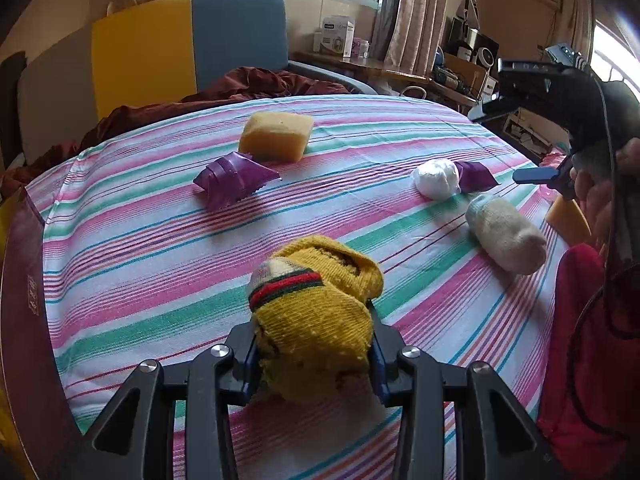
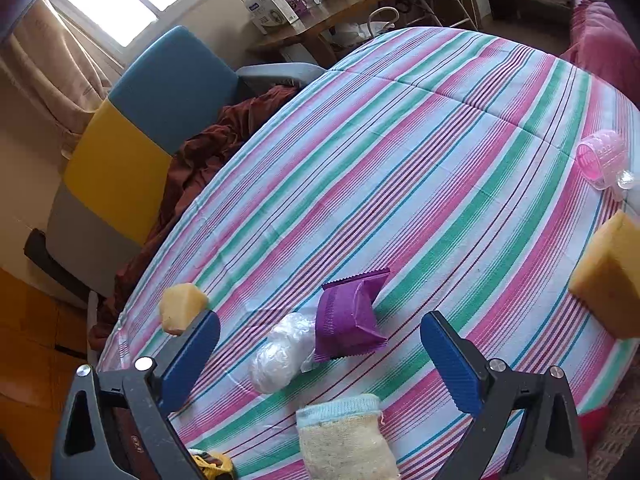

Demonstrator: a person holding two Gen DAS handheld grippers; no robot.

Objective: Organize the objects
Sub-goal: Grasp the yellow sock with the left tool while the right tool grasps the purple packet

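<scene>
My left gripper (image 1: 316,336) is shut on a rolled yellow sock (image 1: 316,312) with a red-green band, just above the striped bedspread (image 1: 160,248). My right gripper (image 2: 320,344) is open and empty, hovering above a white plastic-wrapped ball (image 2: 280,356), a purple packet (image 2: 350,320) and a rolled beige sock (image 2: 344,436). The left wrist view shows the right gripper (image 1: 532,140) raised at the right, over the white ball (image 1: 438,178), the purple packet (image 1: 476,176) and the beige sock (image 1: 508,238). A second purple packet (image 1: 234,180) and a yellow sponge (image 1: 276,136) lie further back.
Another yellow sponge (image 2: 608,276) and a pink plastic cup (image 2: 600,160) lie near the bed's right edge. A maroon blanket (image 1: 248,84) and a blue-yellow headboard (image 1: 180,48) are at the far side. A red cloth (image 1: 580,344) hangs at the right edge.
</scene>
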